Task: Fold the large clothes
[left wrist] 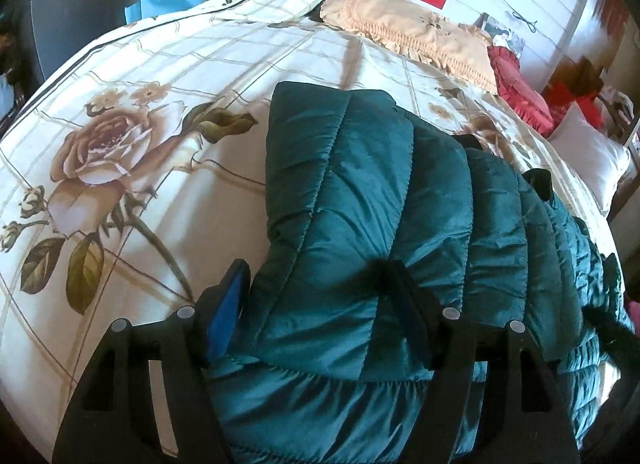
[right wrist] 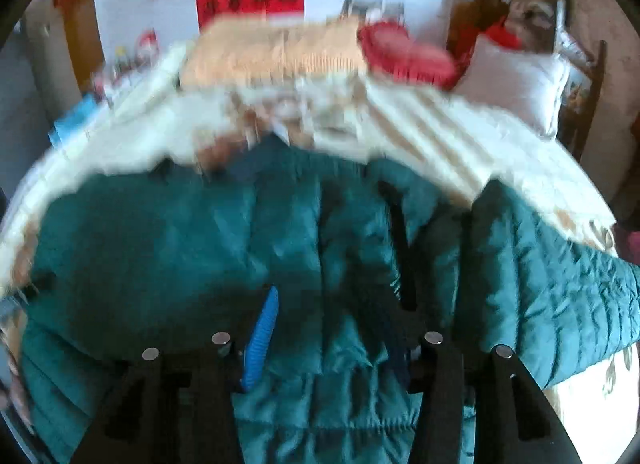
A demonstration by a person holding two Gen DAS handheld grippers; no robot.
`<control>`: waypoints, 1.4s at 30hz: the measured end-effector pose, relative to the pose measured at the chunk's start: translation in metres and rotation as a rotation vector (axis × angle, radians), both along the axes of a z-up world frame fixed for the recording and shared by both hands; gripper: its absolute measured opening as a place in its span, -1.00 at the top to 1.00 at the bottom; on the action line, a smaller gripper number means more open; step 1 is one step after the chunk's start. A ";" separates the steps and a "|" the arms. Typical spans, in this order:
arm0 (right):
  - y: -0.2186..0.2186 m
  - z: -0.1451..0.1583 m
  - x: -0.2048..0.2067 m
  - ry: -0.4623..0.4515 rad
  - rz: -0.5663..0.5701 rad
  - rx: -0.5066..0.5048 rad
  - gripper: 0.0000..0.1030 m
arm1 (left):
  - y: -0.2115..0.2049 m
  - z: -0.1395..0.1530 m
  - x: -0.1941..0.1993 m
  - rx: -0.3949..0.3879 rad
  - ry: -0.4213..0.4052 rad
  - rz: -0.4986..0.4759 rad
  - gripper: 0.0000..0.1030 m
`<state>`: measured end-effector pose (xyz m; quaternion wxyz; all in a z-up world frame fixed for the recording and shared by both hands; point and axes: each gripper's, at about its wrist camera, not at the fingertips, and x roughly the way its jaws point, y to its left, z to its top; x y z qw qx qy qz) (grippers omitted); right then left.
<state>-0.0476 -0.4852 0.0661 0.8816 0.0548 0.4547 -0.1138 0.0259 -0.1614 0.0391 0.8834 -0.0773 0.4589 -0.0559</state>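
On the flowered bedspread [left wrist: 120,112] lies the teal puffer jacket [left wrist: 360,192], half folded. Left gripper [left wrist: 316,284] straddles a thick fold, jaws apart, not pinching. Right gripper [right wrist: 332,316] is too blurry to call. Slippery padding could easily spring back open.

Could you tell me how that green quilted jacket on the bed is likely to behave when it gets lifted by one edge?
The green quilted jacket will probably sag and drape rather than hold shape, since it already lies in soft rolls on the floral bedspread. Its puffy stitched panels suggest it is light for its bulk. The shiny shell may slide between the left gripper's fingers.
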 end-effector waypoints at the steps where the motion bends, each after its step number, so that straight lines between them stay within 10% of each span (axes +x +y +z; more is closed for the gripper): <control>1: 0.000 -0.010 0.003 0.043 0.014 0.001 0.06 | -0.001 0.001 -0.001 0.004 0.001 -0.004 -0.37; 12: 0.004 0.034 -0.014 -0.107 -0.028 0.006 0.01 | -0.014 0.034 -0.022 -0.028 -0.078 -0.065 -0.37; 18: -0.011 -0.010 0.008 0.058 -0.061 -0.021 0.01 | -0.037 0.013 -0.019 0.130 -0.041 -0.098 -0.37; 42: 0.031 0.026 -0.138 -0.075 0.032 0.074 -0.26 | -0.060 0.047 -0.124 0.062 -0.122 -0.177 -0.37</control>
